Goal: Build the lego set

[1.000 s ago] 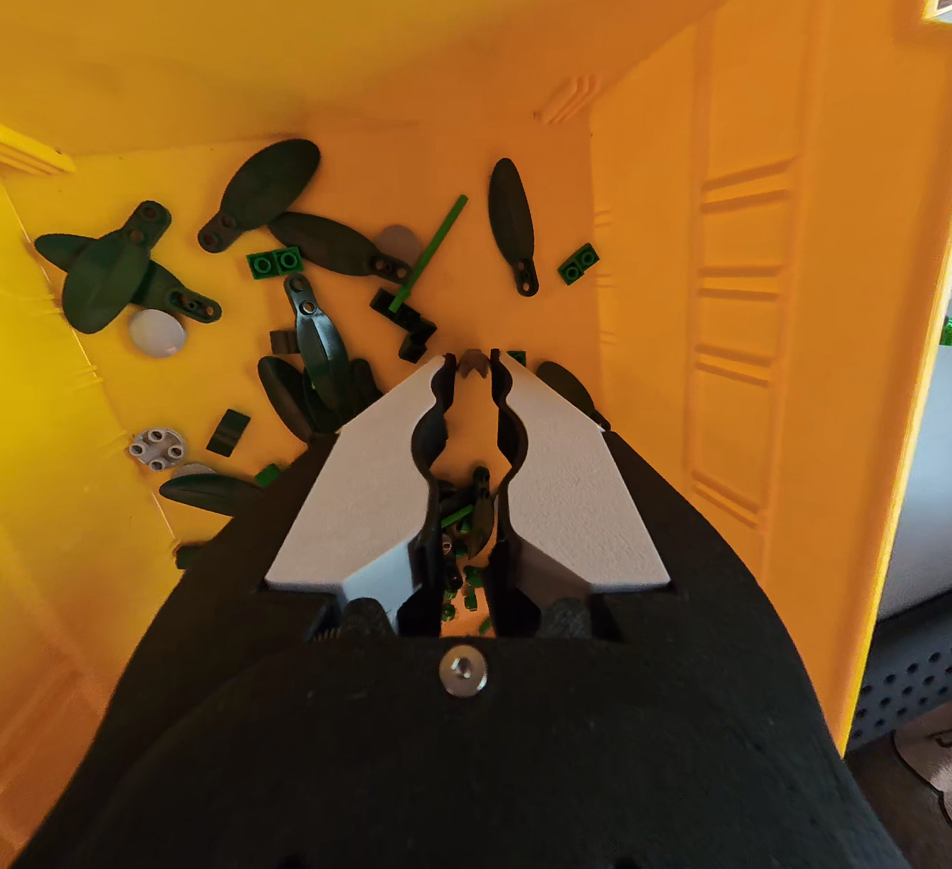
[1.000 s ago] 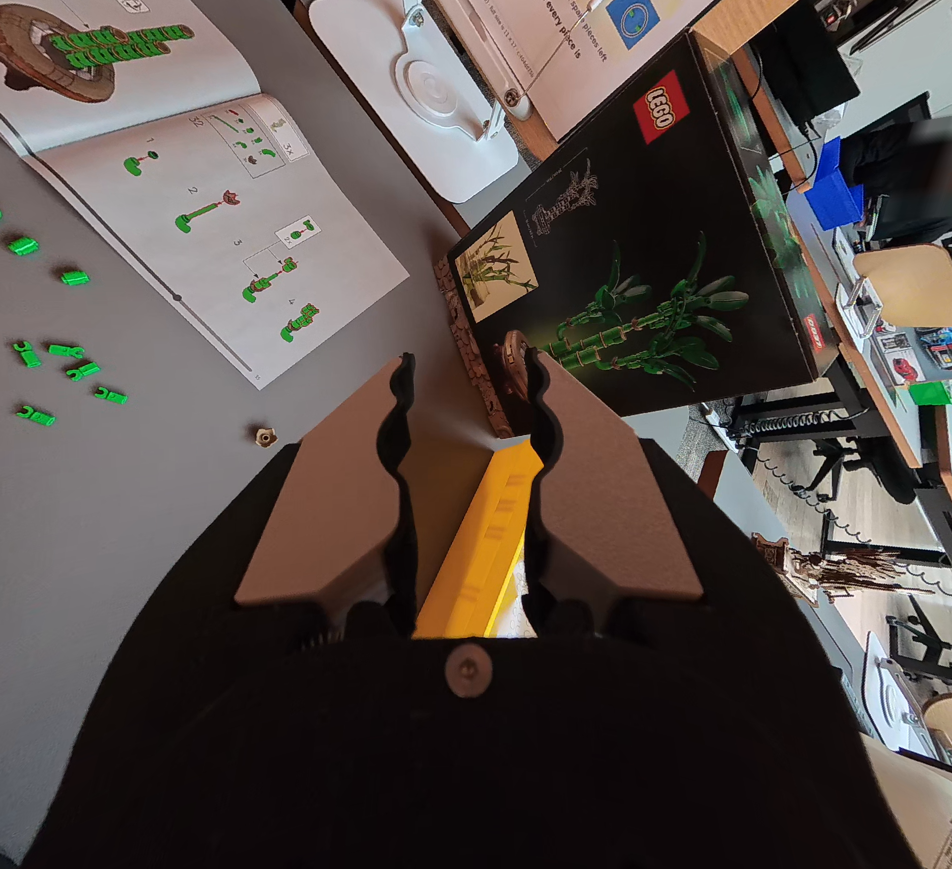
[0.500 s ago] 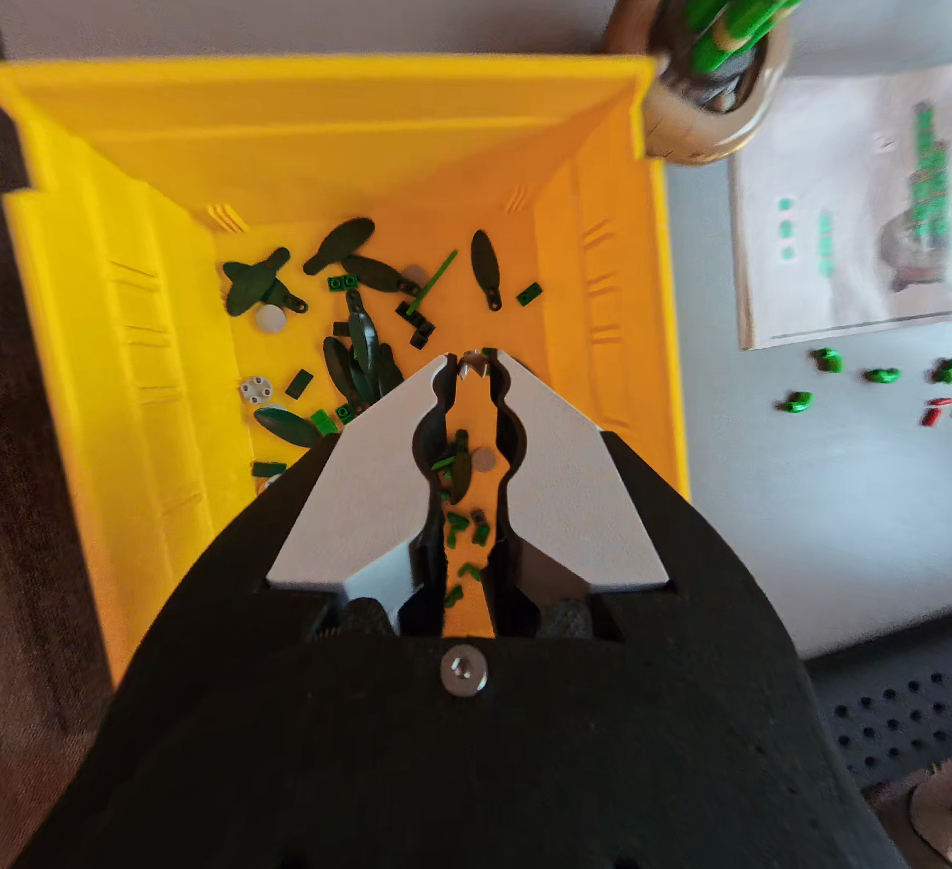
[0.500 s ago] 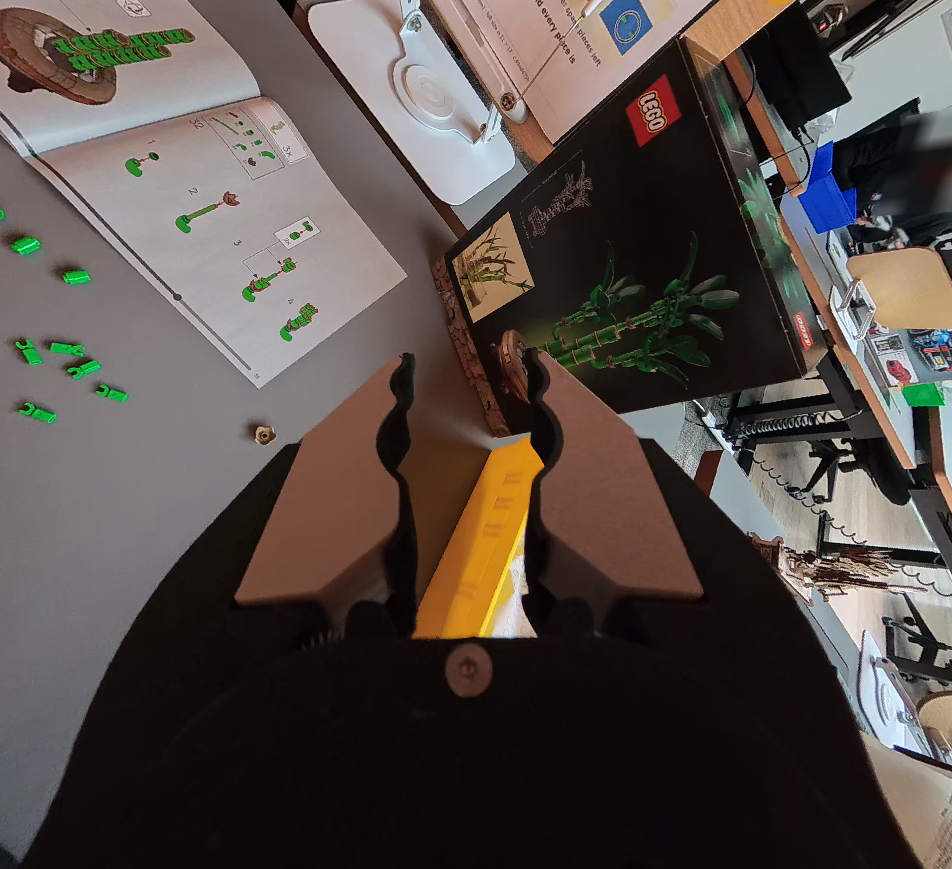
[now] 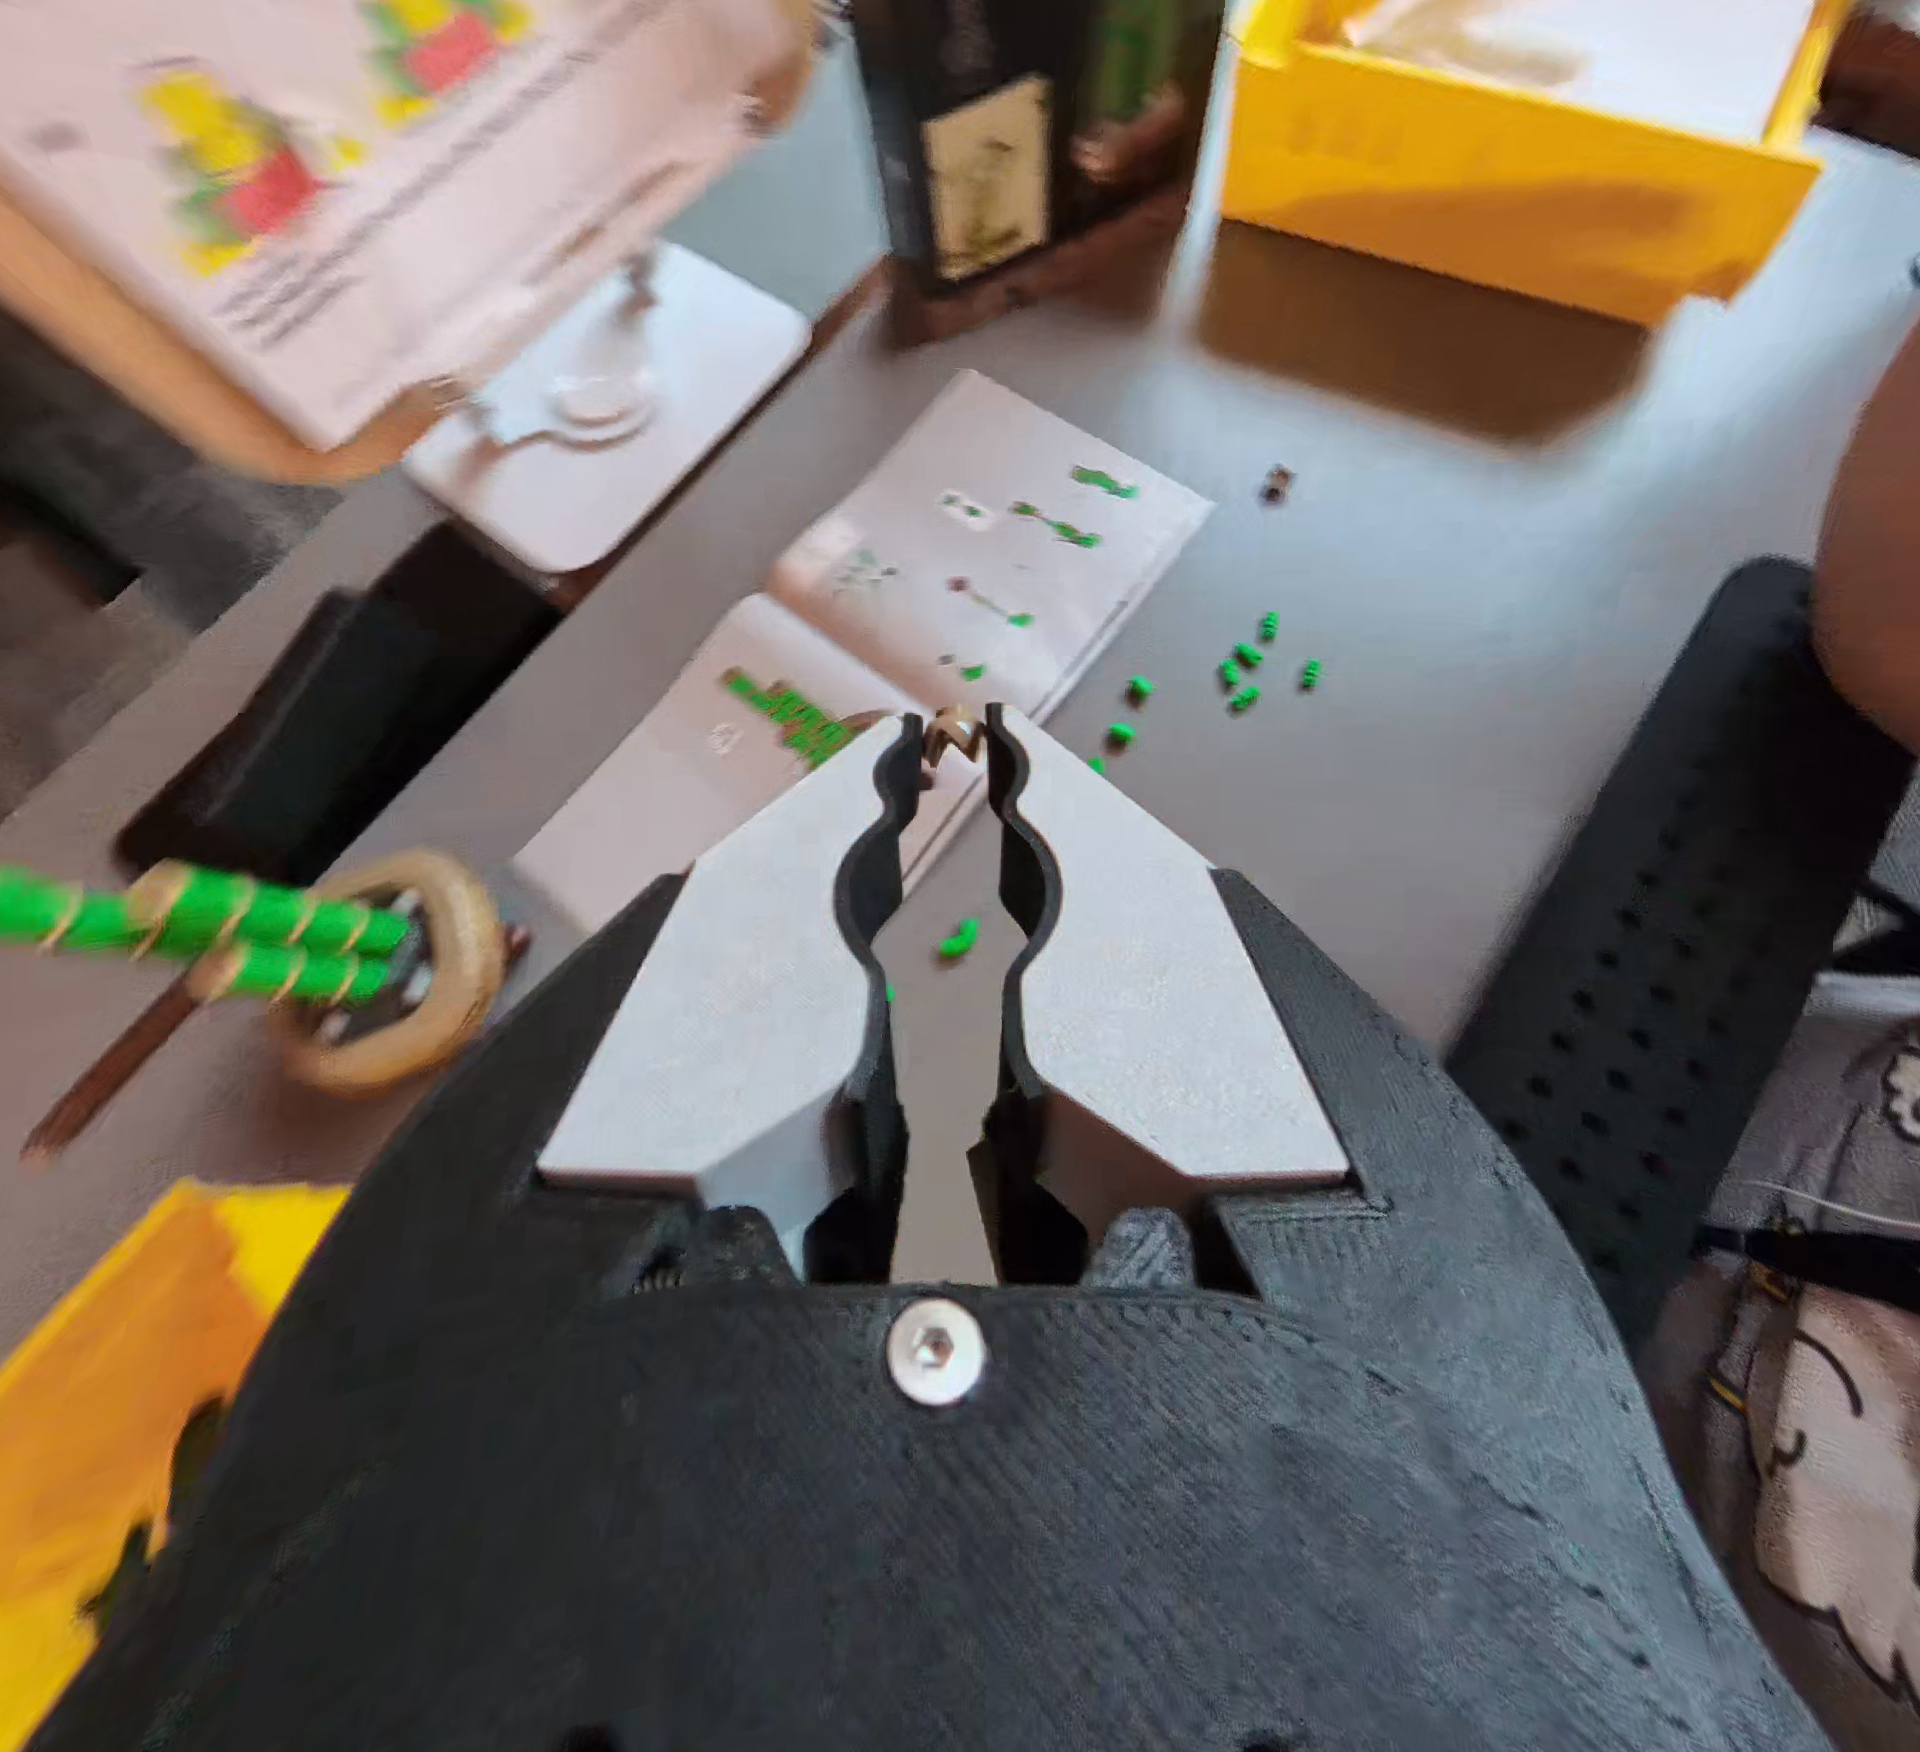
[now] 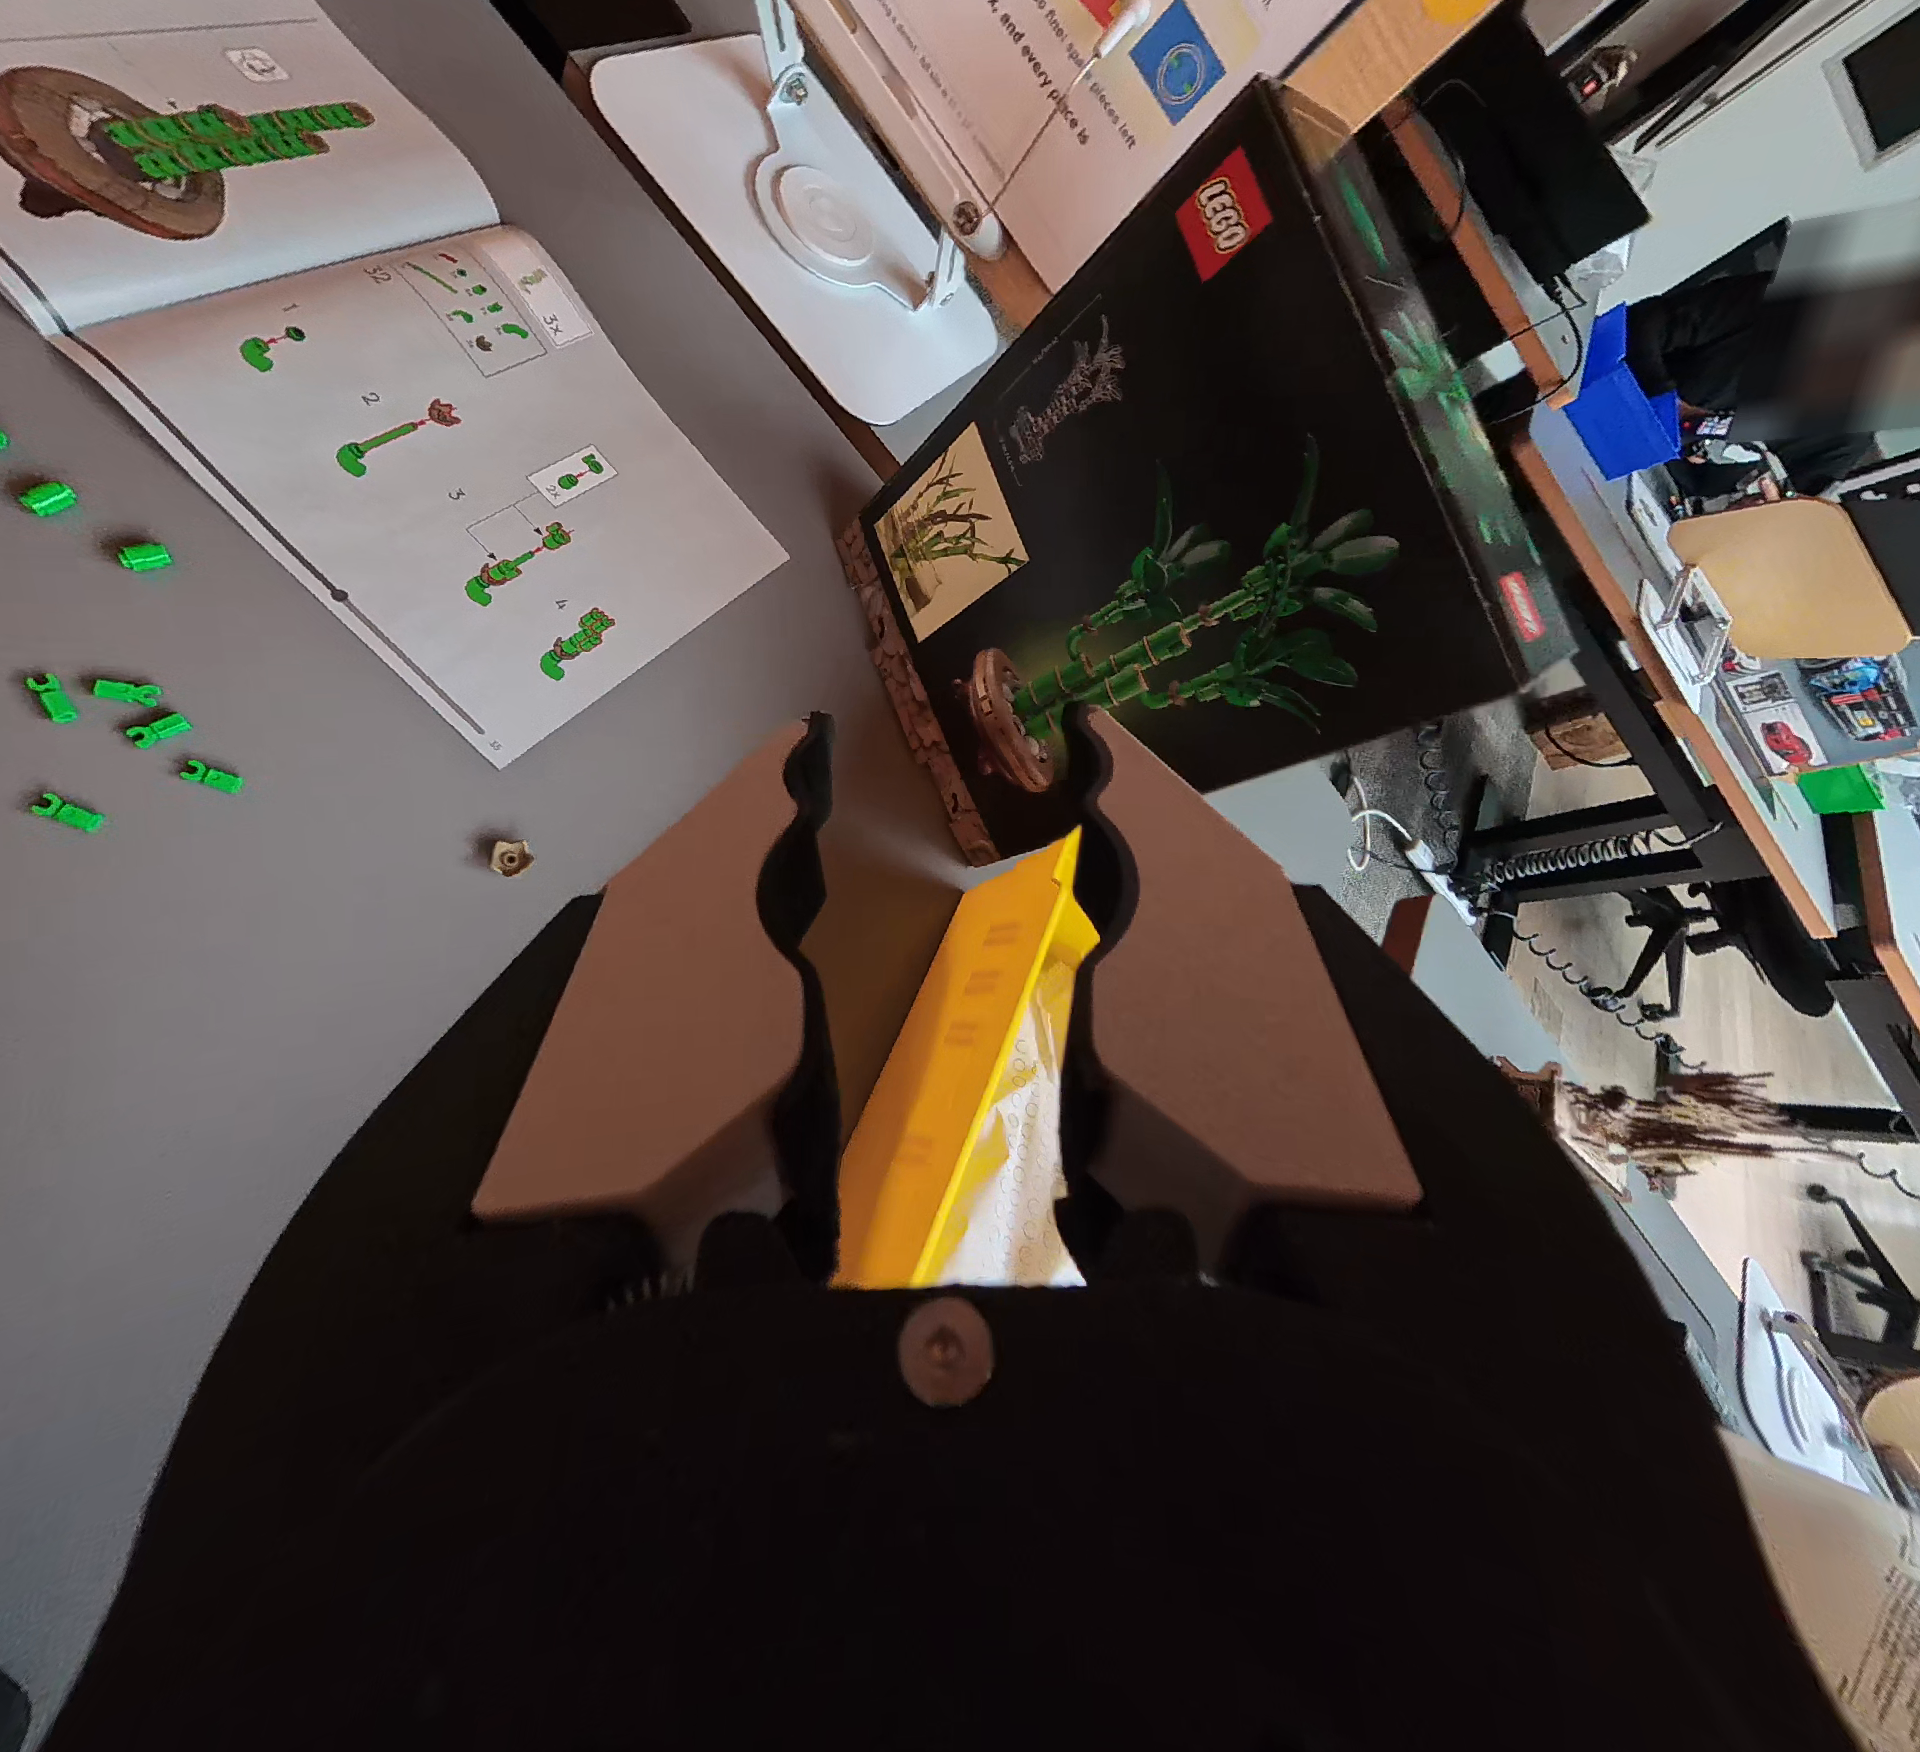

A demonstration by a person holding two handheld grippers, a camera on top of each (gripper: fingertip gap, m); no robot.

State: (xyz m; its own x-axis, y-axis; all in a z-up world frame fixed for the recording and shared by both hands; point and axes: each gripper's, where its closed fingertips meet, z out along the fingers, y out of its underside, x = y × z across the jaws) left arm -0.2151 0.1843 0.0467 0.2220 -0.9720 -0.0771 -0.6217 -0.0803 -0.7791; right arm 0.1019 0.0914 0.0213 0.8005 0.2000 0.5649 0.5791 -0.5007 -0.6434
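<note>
My left gripper (image 5: pixel 954 734) is shut on a small tan piece (image 5: pixel 952 732) held at its tips, above the open instruction booklet (image 5: pixel 935 601) on the grey table. The partly built bamboo stalks in their round tan base (image 5: pixel 343 954) lie to the left. Several loose bright green pieces (image 5: pixel 1242 663) lie right of the booklet. My right gripper (image 6: pixel 948 734) is open and empty, hovering over a yellow bin (image 6: pixel 966 1058). In the right wrist view, the green pieces (image 6: pixel 135 726), another small tan piece (image 6: pixel 509 857) and the booklet (image 6: pixel 416 414) lie to its left.
The black set box (image 6: pixel 1195 507) stands beyond the right gripper, beside a white stand base (image 6: pixel 821 216) with a sign board. A yellow bin holding white bags (image 5: pixel 1507 144) sits far right; another yellow bin (image 5: pixel 94 1390) is near left. A black perforated panel (image 5: pixel 1662 871) is at the right. Tip to tip, the grippers are about 35 centimeters apart.
My left gripper has lifted out of the yellow parts bin with the tan piece and swung over the table to the booklet. The right gripper has hardly moved.
</note>
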